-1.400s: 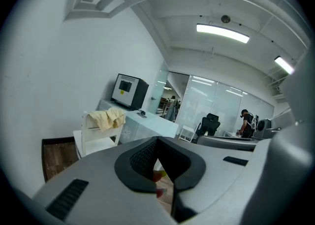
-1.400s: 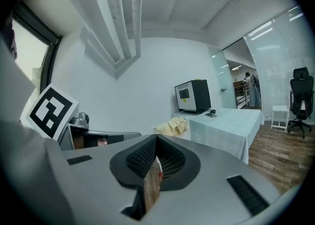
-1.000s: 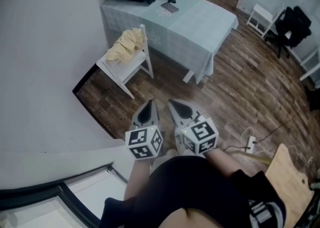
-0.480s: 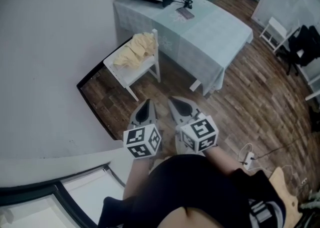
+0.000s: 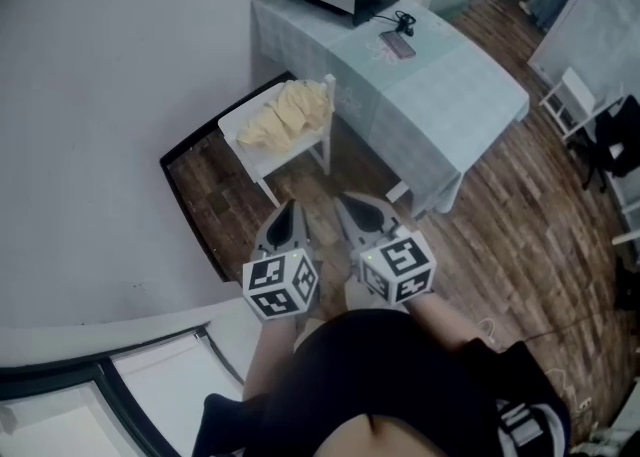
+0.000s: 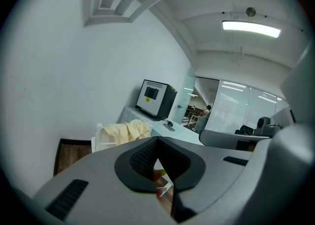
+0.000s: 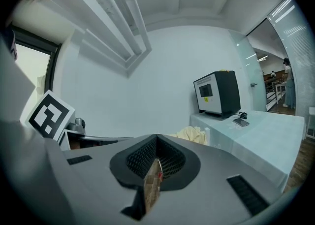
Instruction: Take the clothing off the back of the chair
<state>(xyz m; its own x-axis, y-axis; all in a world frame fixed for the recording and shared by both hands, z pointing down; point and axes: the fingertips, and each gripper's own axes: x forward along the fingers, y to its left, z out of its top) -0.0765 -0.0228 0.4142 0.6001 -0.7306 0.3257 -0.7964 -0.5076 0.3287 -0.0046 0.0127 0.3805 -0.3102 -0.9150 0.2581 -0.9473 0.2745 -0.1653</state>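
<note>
Well, both claws are pressed together with nothing in them, the left gripper (image 5: 285, 223) and the right gripper (image 5: 362, 217) side by side at the lower centre of the head view, aimed up the frame toward the chair (image 5: 232, 127). The task's thing, a pale yellow piece of clothing (image 5: 285, 113), lies heaped over the chair's back and spills onto the seat, up in the middle of the frame, against the table (image 5: 440, 95) with its light cloth and well apart from either claw. I'd judge this the approach, with nothing grasped yet. To do it well, the jaws want spreading before they arrive; one should pinch a thick fold near the top of the back, then lift straight up, so the cloth clears the back post rather than dragging the light chair along.
</note>
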